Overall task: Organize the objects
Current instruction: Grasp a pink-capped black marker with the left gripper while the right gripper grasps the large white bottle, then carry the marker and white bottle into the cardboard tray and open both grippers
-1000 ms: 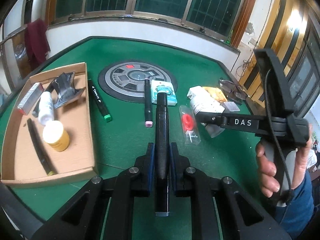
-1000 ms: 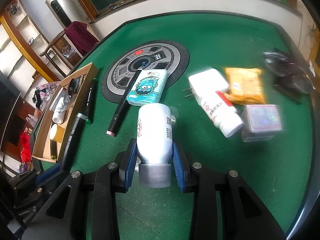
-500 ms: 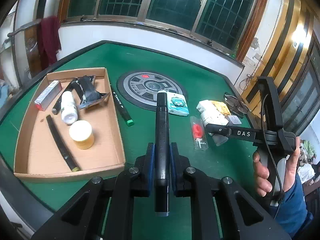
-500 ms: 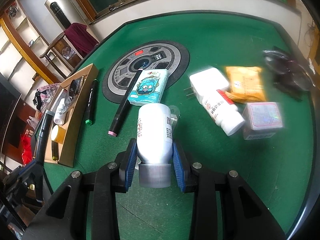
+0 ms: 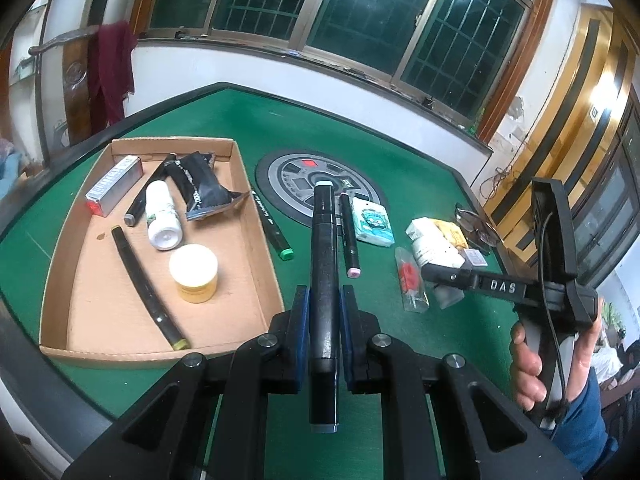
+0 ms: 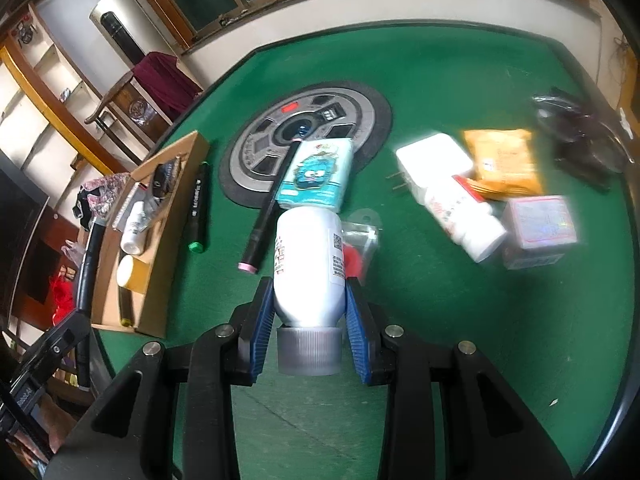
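Left gripper [image 5: 324, 316] is clamping a long black marker pen [image 5: 323, 264] mid-barrel, its tip pointing toward 12 o'clock, with the brown cardboard tray [image 5: 60, 280] lying at 9 o'clock. Marker looks light, stiff and smooth, so a centred grip is suiting it. Right gripper [image 6: 310, 312] is squeezing a white plastic bottle [image 6: 308, 264] near its grey cap.

Cardboard tray [image 5: 256, 248] sitting left on table [image 5: 400, 140]; jar [image 5: 194, 267] lying inside tray; marker [image 5: 272, 226] lying just right of tray; tissue pack [image 5: 374, 222] lying further right.
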Tool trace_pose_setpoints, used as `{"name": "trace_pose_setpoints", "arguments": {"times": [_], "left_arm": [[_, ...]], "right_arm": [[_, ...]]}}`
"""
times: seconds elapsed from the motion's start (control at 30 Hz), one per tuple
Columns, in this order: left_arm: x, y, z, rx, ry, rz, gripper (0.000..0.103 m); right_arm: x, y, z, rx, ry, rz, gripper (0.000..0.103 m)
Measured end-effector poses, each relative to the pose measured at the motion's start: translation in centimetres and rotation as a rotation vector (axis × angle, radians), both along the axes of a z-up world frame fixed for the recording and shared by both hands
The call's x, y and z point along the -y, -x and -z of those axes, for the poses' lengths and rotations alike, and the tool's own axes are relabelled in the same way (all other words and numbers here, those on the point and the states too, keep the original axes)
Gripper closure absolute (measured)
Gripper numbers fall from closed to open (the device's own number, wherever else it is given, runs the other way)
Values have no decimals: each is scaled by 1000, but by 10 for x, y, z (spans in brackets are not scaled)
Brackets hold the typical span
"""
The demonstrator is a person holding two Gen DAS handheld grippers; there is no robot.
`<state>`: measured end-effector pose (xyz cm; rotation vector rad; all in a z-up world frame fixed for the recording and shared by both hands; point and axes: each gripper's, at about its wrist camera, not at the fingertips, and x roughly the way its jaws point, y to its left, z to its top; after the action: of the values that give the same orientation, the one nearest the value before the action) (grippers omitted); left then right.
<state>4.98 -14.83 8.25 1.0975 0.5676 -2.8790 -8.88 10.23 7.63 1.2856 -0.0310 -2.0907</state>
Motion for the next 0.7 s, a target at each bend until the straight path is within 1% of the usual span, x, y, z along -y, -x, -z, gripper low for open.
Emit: {"name": "trace_pose_setpoints", "arguments": {"times": [0.17,0.33,0.5,0.7], "left_arm": [[13,-6,-1,-13,-13,-18,91],[34,-13,-3,-33,-29,-58,91],[53,-17,2,-35,-44,-97,91],[79,-20,10,-33,-50,-151,91]], "right_arm": [[24,-15,-1,2,-3,-41,72],[52,-32,-4,6,7,-94,72],[83,-44,-13,12,34,-140,71],[126,-57,-18,2,33,-196,71]]}}
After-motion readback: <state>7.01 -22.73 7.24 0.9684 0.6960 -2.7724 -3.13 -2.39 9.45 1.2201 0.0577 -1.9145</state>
